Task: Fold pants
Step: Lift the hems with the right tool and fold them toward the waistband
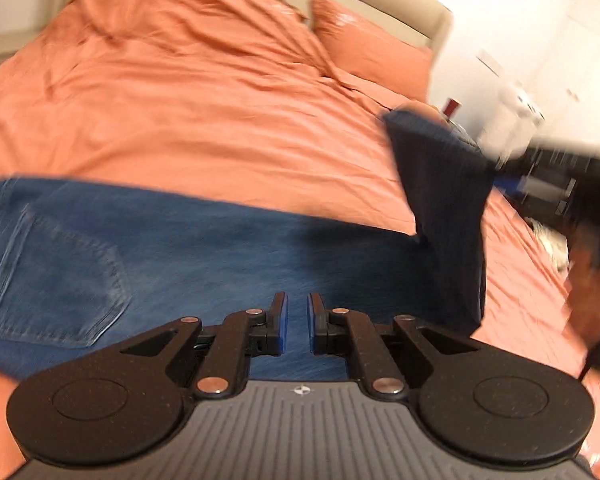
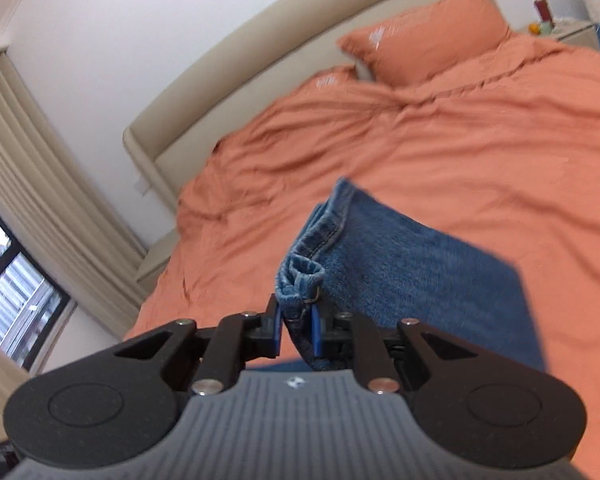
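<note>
Blue jeans (image 1: 148,252) lie across the orange bed, back pocket (image 1: 56,276) up at the left. My left gripper (image 1: 297,322) hovers low over them, its jaws nearly together with denim filling the narrow gap. At the right of this view my right gripper (image 1: 496,164), blurred, holds a dark leg end (image 1: 440,208) lifted off the bed. In the right wrist view that gripper (image 2: 296,322) is shut on the bunched hem (image 2: 300,280) of the jeans (image 2: 412,276), and the leg trails away to the right over the bedspread.
The orange bedspread (image 2: 440,152) covers the bed, with two orange pillows (image 2: 428,36) against a beige headboard (image 2: 228,96). A nightstand (image 2: 560,30) with small items stands at the far right. A window with beige curtains (image 2: 32,184) is at the left. A person's hand (image 1: 596,280) shows at the right edge.
</note>
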A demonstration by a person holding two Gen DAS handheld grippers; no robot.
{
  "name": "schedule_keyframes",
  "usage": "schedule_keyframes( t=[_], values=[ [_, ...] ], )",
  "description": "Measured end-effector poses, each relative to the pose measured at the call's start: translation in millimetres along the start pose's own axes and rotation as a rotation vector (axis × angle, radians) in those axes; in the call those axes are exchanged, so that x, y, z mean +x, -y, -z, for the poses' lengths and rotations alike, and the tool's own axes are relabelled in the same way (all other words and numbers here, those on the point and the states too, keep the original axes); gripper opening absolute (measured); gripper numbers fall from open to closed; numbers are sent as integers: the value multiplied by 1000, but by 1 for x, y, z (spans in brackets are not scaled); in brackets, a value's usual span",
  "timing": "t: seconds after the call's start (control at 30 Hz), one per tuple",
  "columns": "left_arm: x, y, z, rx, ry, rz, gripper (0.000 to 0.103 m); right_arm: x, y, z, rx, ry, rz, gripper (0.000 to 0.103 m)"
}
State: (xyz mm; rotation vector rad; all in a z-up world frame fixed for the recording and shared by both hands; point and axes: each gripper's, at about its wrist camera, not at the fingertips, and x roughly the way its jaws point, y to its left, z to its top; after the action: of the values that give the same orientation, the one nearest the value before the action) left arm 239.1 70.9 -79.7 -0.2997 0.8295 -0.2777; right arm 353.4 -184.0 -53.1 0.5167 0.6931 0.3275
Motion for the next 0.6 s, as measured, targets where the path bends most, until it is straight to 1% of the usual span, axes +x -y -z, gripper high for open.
schedule_keyframes(
  t=[0.1,0.2,0.23,0.27,0.3,0.33,0.4,0.47,0.5,0.53,0.57,0.6],
  values=[
    [-6,-27,10,-75,-9,3,9,44,-3,60,-10,-130,19,9],
    [-10,-47,20,-133,-19,10,10,78,-2,115,-21,-242,73,10],
    [-11,-54,22,-148,-22,17,12,85,-1,129,-24,-266,89,10],
    [-10,-58,24,-162,-26,23,18,92,2,140,-28,-291,105,10],
    [-9,-62,23,-175,-30,28,24,99,8,147,-29,-307,118,10],
    [-7,-64,24,-185,-33,31,27,101,9,154,-31,-305,122,10],
    [1,-67,22,-205,-37,51,45,105,12,156,-29,-304,118,12],
    [11,-68,17,-226,-40,70,51,106,11,152,-22,-317,87,22],
    [18,-70,14,-232,-43,82,53,104,9,151,-16,-326,61,36],
    [25,-70,11,-239,-49,93,55,103,10,146,-17,-330,47,43],
    [33,-70,8,-249,-53,104,58,99,10,141,-27,-328,42,45],
    [41,-70,5,-259,-54,114,59,93,10,138,-42,-318,40,45]
  ],
)
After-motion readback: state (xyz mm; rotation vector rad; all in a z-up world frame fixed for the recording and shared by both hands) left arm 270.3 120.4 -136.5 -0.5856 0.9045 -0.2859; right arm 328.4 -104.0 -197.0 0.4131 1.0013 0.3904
